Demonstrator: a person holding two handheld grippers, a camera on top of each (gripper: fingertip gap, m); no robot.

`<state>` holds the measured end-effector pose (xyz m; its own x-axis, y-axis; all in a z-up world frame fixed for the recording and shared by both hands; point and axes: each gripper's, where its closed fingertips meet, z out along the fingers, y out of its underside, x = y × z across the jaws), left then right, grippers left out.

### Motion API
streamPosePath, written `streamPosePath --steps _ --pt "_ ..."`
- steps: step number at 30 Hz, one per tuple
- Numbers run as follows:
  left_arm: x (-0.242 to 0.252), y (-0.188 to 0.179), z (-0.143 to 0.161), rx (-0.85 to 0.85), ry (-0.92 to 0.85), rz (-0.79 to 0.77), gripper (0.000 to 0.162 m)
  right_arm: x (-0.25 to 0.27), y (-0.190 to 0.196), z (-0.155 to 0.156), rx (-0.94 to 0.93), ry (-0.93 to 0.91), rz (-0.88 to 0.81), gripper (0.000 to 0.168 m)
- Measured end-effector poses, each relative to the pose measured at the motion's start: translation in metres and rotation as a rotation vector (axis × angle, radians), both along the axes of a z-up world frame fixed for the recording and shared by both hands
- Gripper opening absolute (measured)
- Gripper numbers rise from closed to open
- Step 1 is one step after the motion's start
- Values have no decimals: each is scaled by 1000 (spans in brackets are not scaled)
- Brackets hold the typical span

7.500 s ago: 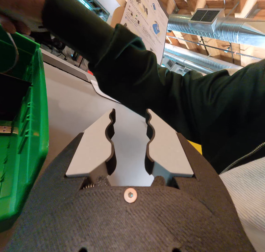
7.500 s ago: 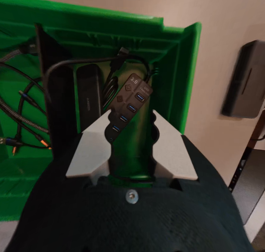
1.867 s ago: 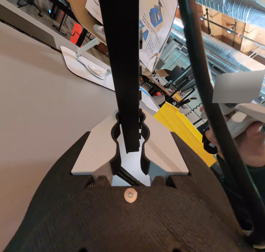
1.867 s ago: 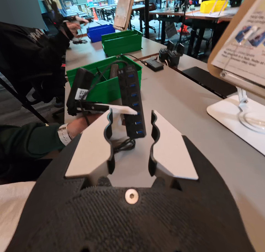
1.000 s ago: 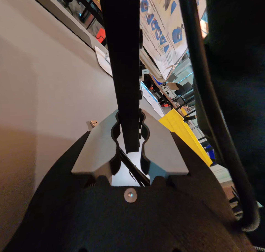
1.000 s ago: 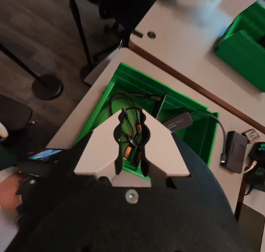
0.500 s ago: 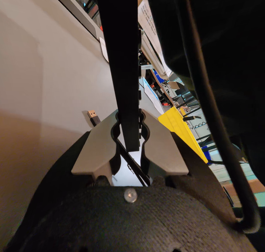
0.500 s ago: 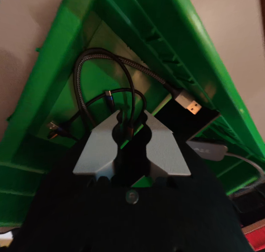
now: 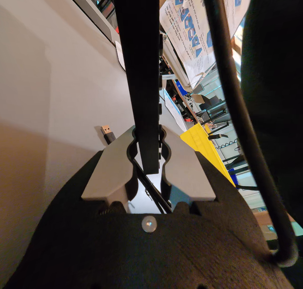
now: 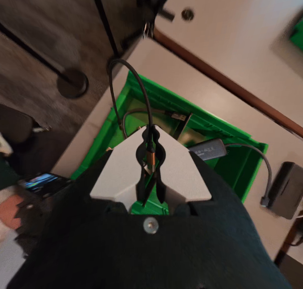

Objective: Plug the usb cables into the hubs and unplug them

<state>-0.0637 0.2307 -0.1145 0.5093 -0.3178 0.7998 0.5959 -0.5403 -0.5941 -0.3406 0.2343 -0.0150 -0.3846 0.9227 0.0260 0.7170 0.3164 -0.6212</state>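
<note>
while above the green bin (image 10: 242, 171), right gripper (image 10: 150, 143) clamped on cable (image 10: 131, 77), left gripper (image 9: 148, 143) on hub (image 9: 141, 67)

The hub (image 9: 139, 71) is seen as matt black plastic, smooth-faced. The gripper fingers (image 9: 113, 166) look like matt grey plastic, set in a rough, ribbed black body fastened with a shiny metal screw (image 9: 148, 224). A bright metal plug (image 9: 106, 130) with a black plastic shell is shown on the smooth, matt table (image 9: 68, 87). The bin (image 10: 242, 169) is glossy green plastic. The black cable (image 10: 131, 90) looks matt and rubbery, with a coppery metallic sleeve (image 10: 150, 158) at its plug. Printed paper (image 9: 188, 31) is clipped upright.
</note>
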Motion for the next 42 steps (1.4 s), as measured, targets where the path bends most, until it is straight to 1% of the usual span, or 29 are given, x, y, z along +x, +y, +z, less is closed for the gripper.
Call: streamPosePath --steps 4,6,8,11,15,18,20,22,24,25,27,28,30,32,34,36,39,42 --pt "0 0 1 6 10 2 21 47 13 64 -189 236 -124 3" --pt "0 0 0 4 6 3 21 83 24 86 -265 339 -209 3" --pt "-1 0 0 -2 -5 3 21 127 38 98 -307 427 -316 2" --pt "-3 1 -1 -13 -29 7 21 201 50 100 -294 532 -487 2" --pt "-4 2 -1 -9 -24 13 21 295 49 88 -197 670 -690 2" --pt "-2 1 -1 -9 -25 10 21 344 36 74 -137 779 -761 2" --pt "1 2 0 -5 -16 7 21 368 30 56 -88 809 -807 2" --pt "4 4 1 9 8 6 21 393 32 27 15 758 -912 2" --pt "6 7 1 24 46 5 21 433 41 -18 170 558 -1102 2" --pt "8 9 1 29 68 3 21 453 42 -35 250 478 -1177 2" --pt "11 14 3 51 102 -1 21 483 34 -58 389 357 -1250 2" --pt "13 17 4 64 111 -4 21 499 32 -62 479 300 -1291 2" --pt "20 23 8 85 112 -16 21 521 25 -56 672 252 -1306 2" --pt "32 28 10 104 117 -41 21 530 16 -47 857 209 -1283 2" --pt "45 33 12 121 132 -69 21 528 5 -52 993 144 -1222 2" --pt "57 37 13 140 148 -97 21 520 -7 -73 1019 71 -1165 3" --pt "73 41 14 150 154 -137 21 505 -29 -108 902 27 -1139 2" --pt "84 45 12 138 136 -159 21 499 -48 -126 800 1 -1129 4"
